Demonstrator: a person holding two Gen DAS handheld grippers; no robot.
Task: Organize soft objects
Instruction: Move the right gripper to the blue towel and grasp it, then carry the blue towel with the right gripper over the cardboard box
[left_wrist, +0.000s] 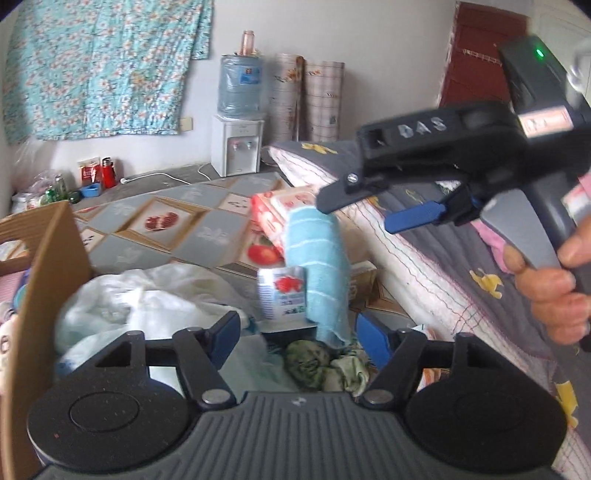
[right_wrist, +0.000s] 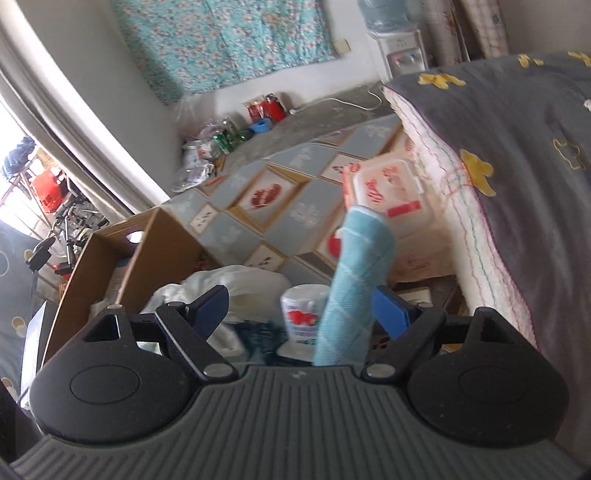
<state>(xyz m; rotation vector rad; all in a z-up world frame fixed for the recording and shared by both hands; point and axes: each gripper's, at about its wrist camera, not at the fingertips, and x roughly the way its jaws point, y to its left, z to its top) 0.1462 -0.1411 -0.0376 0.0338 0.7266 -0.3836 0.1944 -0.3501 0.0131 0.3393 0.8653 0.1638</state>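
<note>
A light blue striped towel hangs upright in the air over a pile of soft things. Its top is by the upper fingertip of my right gripper, which a hand holds at the upper right. That gripper's jaws stand wide, with no pad pressing the cloth. In the right wrist view the towel runs beside the right finger, inside the open right gripper. My left gripper is open below, and the towel's lower end dangles between its fingers. A white cloth heap and a green patterned cloth lie underneath.
An open cardboard box stands at the left. A tissue pack with red print and a red-and-white packet lie behind the towel. A bed with a grey quilt fills the right. A water dispenser stands by the far wall.
</note>
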